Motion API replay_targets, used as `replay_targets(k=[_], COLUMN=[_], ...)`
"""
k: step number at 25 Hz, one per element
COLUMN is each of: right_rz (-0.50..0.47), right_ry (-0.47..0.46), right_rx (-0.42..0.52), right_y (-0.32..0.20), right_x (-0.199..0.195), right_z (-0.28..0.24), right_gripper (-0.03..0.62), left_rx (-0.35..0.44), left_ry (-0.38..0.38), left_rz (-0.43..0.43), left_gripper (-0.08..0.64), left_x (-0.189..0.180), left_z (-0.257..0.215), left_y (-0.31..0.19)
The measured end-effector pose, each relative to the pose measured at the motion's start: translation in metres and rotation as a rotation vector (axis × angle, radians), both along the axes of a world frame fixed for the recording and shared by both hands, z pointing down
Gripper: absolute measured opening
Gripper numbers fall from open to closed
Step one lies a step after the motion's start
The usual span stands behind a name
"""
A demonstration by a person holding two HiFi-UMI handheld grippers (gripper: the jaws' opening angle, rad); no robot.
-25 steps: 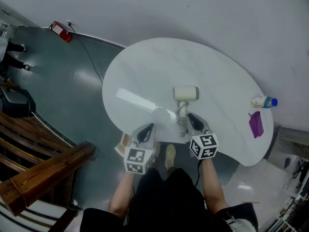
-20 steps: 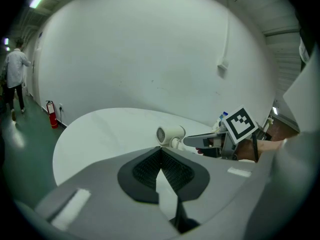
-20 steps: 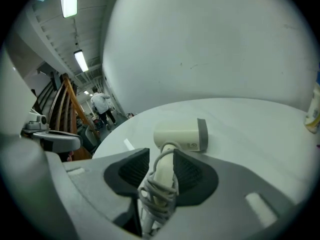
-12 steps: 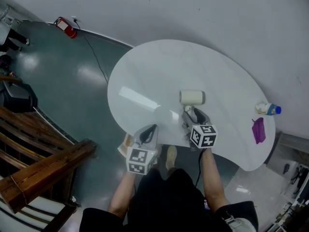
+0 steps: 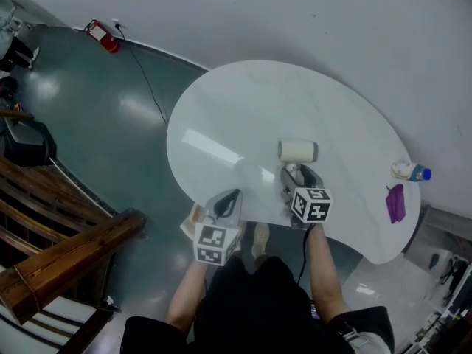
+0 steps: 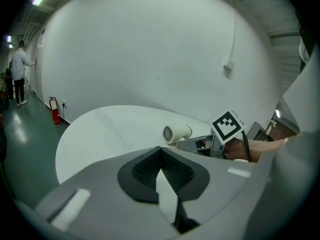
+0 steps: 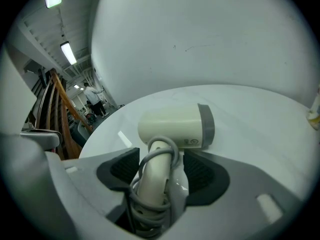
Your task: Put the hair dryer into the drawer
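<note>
Cream plastic, the dryer point(image 7: 175, 126) lies on the table point(image 5: 243, 109) straight ahead of the right gripper point(image 7: 161, 168). Its barrel sits crosswise beyond the jaw tips. Its handle points back between the jaws, with the cord wound round it. The jaws stand apart on either side of the handle, and a sliver of table shows beside the right pad, so I judge they have not clamped. The left gripper point(image 6: 161, 156) hangs at the table's near edge, left of the right one and a little behind it, jaws together on nothing.

The step in hand looks like the grasp. Next, the right jaws must close squarely on handle and cord coils together, then lift. The coils may spring or slip, so a firm bite seems wise.

No drawer shows plainly. A tan thing point(image 5: 192, 218) under the table edge, just left of the left gripper, may be it, but I cannot tell. If it is, the left gripper is the nearer one to deal with it.

Far to the right of the right gripper lie a bottle point(image 5: 408, 172) and a purple cloth point(image 5: 395, 203), well apart from the dryer. Neither stands in the way of the grasp.
</note>
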State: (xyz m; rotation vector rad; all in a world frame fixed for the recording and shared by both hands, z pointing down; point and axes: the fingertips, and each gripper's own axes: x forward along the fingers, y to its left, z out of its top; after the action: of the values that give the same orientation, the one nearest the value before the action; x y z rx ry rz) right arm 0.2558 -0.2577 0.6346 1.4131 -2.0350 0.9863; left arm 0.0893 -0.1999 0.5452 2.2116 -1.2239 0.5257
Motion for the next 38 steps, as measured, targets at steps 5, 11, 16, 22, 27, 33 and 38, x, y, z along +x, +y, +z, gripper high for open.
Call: replay_targets(k=[5,11,16,22,27,33,38], right_rz=[-0.001,-0.004,-0.019,-0.049,-0.039,0.0,0.0], right_ry=[-0.007,0.015,0.048,0.058,0.048,0.035,0.05], right_rx=[-0.019,-0.031,-0.047,-0.073,-0.086,-0.08,-0.054], right_y=[-0.002,-0.006,-0.009,-0.008,-0.009,-0.01,-0.01], right_x=[-0.004,-0.008,-0.011,-0.015,-0.016,-0.013,-0.012], right_z=[0.005,0.012,0.015,0.019,0.019,0.018,0.013], right_gripper=[0.275,0.276,0.276,0.276,0.268,0.241,0.235], left_rx=[-0.008,-0.015,-0.023,-0.03,-0.022,-0.01,-0.003], left_ry=[-0.001,0.004,0.005,0.019,0.027,0.029,0.028], left_rz=[-0.004,-0.008,-0.016,-0.023,-0.022,-0.025,-0.014], left_gripper=[0.006,0.006,0.006,0.006,0.006,0.006,0.006], left_x=[-0.005,-0.009,-0.019,-0.027,-0.032,-0.039,-0.044], left_z=[0.003,0.005,0.007,0.008,0.005,0.0,-0.002], left_y=[-0.002,-0.004,-0.005,-0.008,-0.01,-0.01,-0.006])
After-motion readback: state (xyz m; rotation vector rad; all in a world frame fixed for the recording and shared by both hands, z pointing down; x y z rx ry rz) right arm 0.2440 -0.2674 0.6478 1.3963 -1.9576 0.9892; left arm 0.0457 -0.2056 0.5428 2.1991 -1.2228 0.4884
